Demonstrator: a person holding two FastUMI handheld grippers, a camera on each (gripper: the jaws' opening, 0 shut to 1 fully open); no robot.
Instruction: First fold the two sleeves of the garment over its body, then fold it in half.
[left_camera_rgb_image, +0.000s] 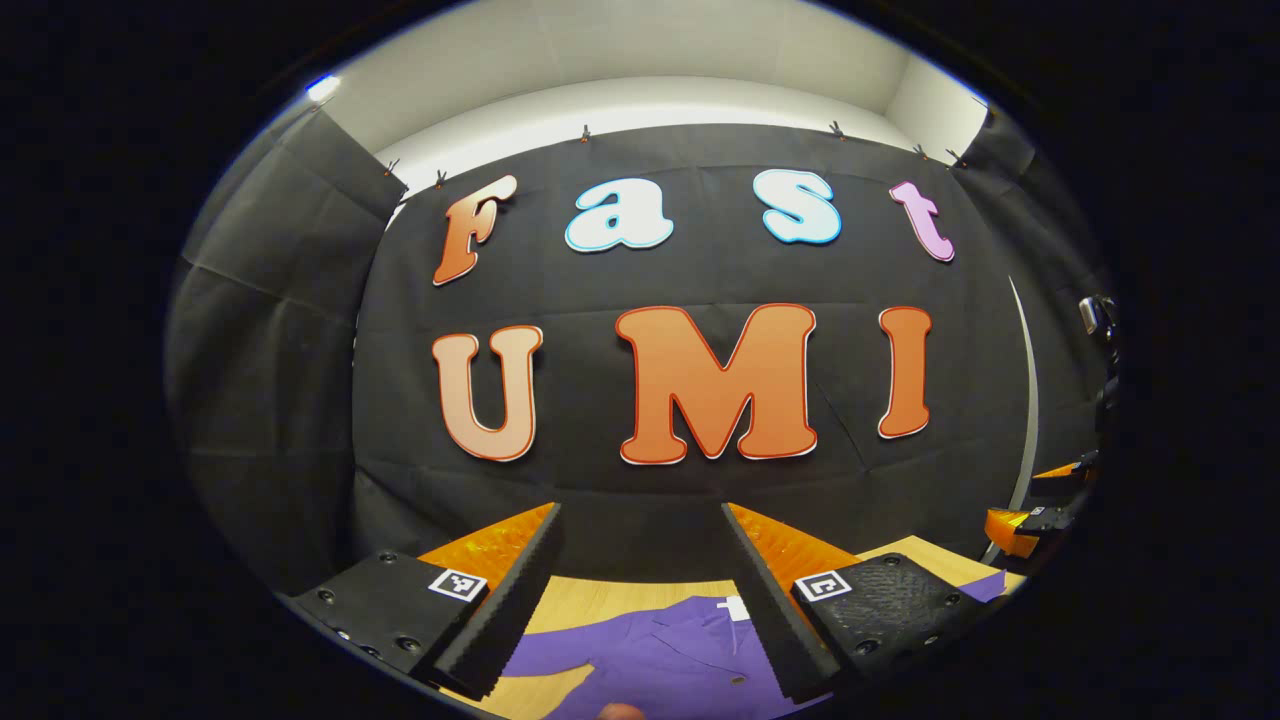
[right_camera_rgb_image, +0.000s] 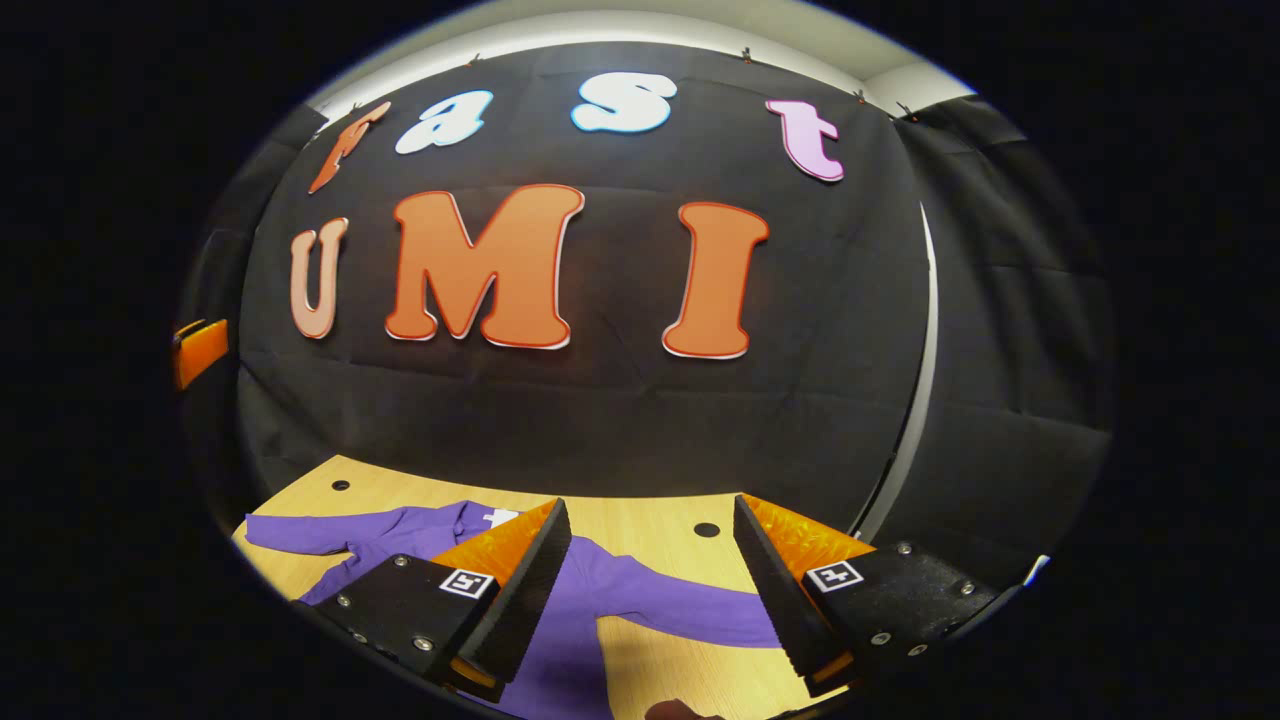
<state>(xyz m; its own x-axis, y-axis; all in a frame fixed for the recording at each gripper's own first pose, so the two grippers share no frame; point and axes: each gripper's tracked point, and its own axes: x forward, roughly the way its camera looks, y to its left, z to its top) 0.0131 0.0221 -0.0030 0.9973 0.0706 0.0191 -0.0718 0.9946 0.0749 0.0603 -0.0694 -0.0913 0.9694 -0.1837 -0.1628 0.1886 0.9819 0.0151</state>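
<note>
In the left gripper view, the left gripper (left_camera_rgb_image: 640, 590) is seen with its two fingers spread well apart and nothing held between them. Below and beyond the fingers, the purple garment (left_camera_rgb_image: 670, 655) is laid flat on the wooden table (left_camera_rgb_image: 600, 598), with its collar end and a small white tag directed toward the booth wall. A purple edge of the garment is also seen past the right-hand finger. At the far right of this view, above the garment's level, the right gripper (left_camera_rgb_image: 1040, 515) is partly shown; whether its fingers are apart cannot be told from here, since it lies at the distorted rim. In the right gripper view, the right gripper (right_camera_rgb_image: 650, 590) is shown with its fingers wide apart and empty, raised above the garment (right_camera_rgb_image: 600, 590). One sleeve (right_camera_rgb_image: 320, 530) is stretched out to the left of the garment's body and the other sleeve (right_camera_rgb_image: 700, 605) to the right of it, both flat on the table (right_camera_rgb_image: 640, 515); neither is folded over the body. Two small dark holes are visible in the tabletop beyond the garment.
</note>
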